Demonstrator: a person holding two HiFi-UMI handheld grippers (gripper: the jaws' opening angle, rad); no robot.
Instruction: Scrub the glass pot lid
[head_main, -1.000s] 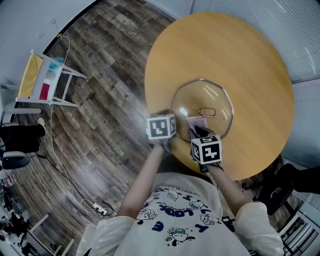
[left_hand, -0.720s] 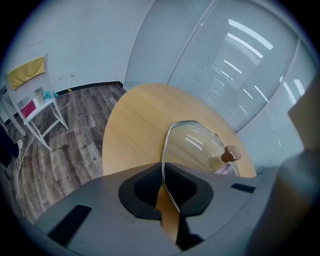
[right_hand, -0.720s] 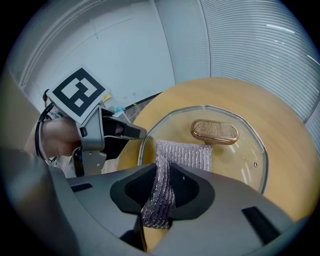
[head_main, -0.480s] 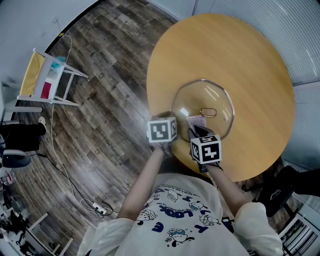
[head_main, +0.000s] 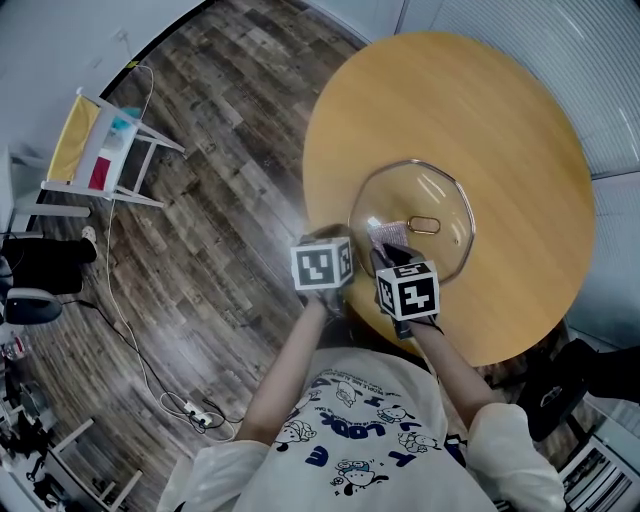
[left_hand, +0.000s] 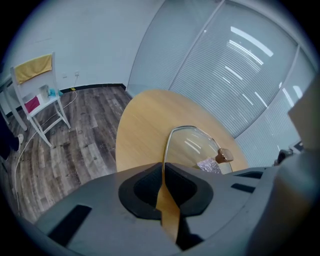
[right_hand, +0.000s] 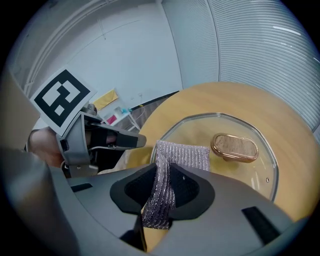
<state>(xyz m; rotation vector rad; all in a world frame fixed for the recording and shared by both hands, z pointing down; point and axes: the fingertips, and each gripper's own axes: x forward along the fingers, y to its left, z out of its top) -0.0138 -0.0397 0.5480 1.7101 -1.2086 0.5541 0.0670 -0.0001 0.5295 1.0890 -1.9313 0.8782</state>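
A glass pot lid (head_main: 440, 200) with a bronze handle (head_main: 424, 224) lies on the round wooden table (head_main: 500, 110). My left gripper (head_main: 345, 250) is shut on the lid's near left rim; in the left gripper view the metal rim (left_hand: 167, 145) runs straight into the shut left gripper (left_hand: 164, 172). My right gripper (head_main: 385, 252) is shut on a silver scrubbing cloth (head_main: 388, 233). In the right gripper view the cloth (right_hand: 182, 156) spreads out from the right gripper (right_hand: 162, 182) onto the glass lid (right_hand: 250, 175), just left of the handle (right_hand: 234, 146).
The table edge (head_main: 312, 190) is close to my left hand, with dark wood floor (head_main: 220, 150) beyond. A white chair with a yellow towel (head_main: 85, 145) stands far left. A cable (head_main: 130, 340) trails on the floor. Window blinds (head_main: 560, 60) lie behind the table.
The right gripper has slid the cloth a little to the left across the lid, further from the handle. The left gripper keeps its hold on the rim.
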